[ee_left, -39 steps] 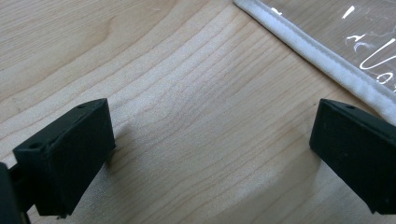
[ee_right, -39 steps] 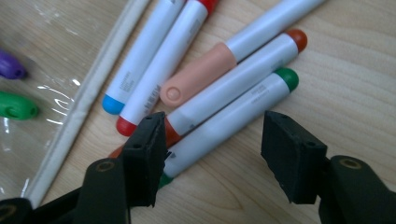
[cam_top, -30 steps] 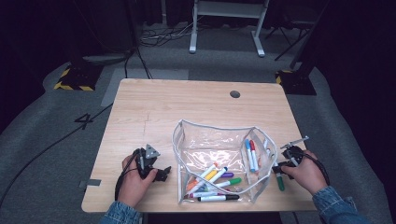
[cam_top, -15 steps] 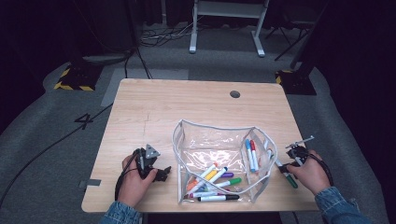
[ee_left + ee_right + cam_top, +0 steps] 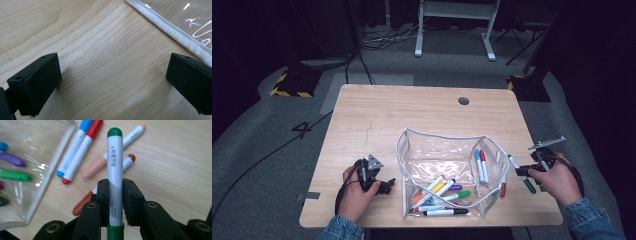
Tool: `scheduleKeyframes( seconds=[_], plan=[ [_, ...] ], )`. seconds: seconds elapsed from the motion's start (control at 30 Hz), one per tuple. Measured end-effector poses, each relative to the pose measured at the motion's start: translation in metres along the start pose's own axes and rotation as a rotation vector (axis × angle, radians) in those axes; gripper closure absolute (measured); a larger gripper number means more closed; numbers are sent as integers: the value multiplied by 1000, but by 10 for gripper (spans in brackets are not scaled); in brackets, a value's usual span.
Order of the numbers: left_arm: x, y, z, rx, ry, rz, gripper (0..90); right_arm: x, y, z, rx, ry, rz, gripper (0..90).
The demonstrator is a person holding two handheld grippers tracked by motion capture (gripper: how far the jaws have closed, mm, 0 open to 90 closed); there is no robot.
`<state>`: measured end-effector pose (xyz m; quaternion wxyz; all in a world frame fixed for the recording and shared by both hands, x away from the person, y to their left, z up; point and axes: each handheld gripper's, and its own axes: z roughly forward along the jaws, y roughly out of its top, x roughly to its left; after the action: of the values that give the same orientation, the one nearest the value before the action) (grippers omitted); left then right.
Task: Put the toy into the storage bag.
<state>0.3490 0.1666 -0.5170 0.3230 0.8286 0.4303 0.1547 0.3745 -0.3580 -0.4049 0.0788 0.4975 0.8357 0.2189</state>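
A green-capped marker (image 5: 114,170) was clamped by the right gripper (image 5: 115,192) at the clear pouch's (image 5: 447,150) three o'clock, while the left gripper (image 5: 112,82) was held released.

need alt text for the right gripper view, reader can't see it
The right gripper has its two black jaws shut on a white marker with green ends, which points away from the camera. Beyond it, blue, red, peach and brown markers lie loose on the wooden table, beside the edge of a clear plastic pouch at left.
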Motion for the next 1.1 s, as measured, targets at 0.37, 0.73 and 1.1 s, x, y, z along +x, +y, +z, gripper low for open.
scheduleKeyframes(
  seconds=[0.37,0.73,1.1],
  plan=[
    [0,0,0,0,0,0,3,45,49,-67,-122,33,-146,770],
    [0,0,0,0,0,1,3,101,88,-91,-138,82,-325,771],
    [0,0,0,1,1,1,3,147,110,-76,-91,167,-472,770]
  ],
)
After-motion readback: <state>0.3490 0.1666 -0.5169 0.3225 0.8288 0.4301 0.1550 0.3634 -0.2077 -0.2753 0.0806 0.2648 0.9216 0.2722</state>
